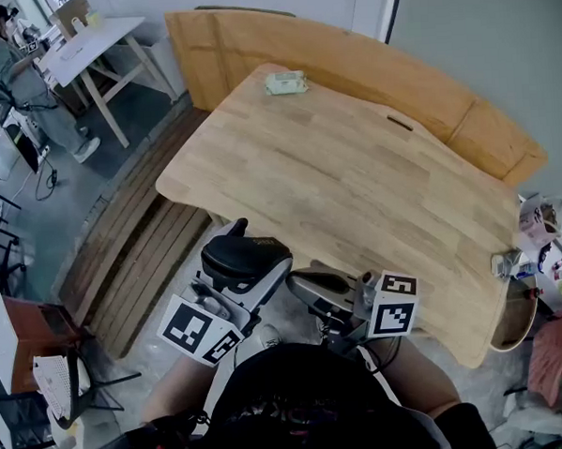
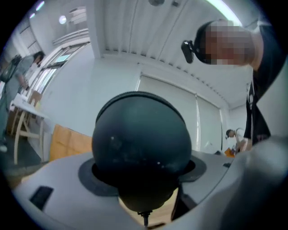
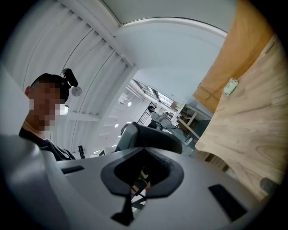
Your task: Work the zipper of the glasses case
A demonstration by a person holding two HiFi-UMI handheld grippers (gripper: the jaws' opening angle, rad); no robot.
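In the head view both grippers are held close to my body, below the near edge of the wooden table (image 1: 354, 187). My left gripper (image 1: 249, 272) is shut on a black, rounded glasses case (image 1: 245, 255). In the left gripper view the case (image 2: 140, 139) fills the middle end-on between the grey jaws, and its small zipper pull (image 2: 145, 218) hangs free below it. My right gripper (image 1: 311, 288) sits just right of the case with its jaws shut. In the right gripper view the case (image 3: 150, 136) lies just beyond the closed jaws of the right gripper (image 3: 141, 176), with nothing clearly held.
A small pale green packet (image 1: 286, 82) lies at the table's far side. A wooden bench (image 1: 414, 80) runs behind the table. Slatted boards (image 1: 142, 254) lie on the floor to the left. Another person (image 1: 15, 78) stands at a white table, far left. Clutter (image 1: 546, 271) sits at the right.
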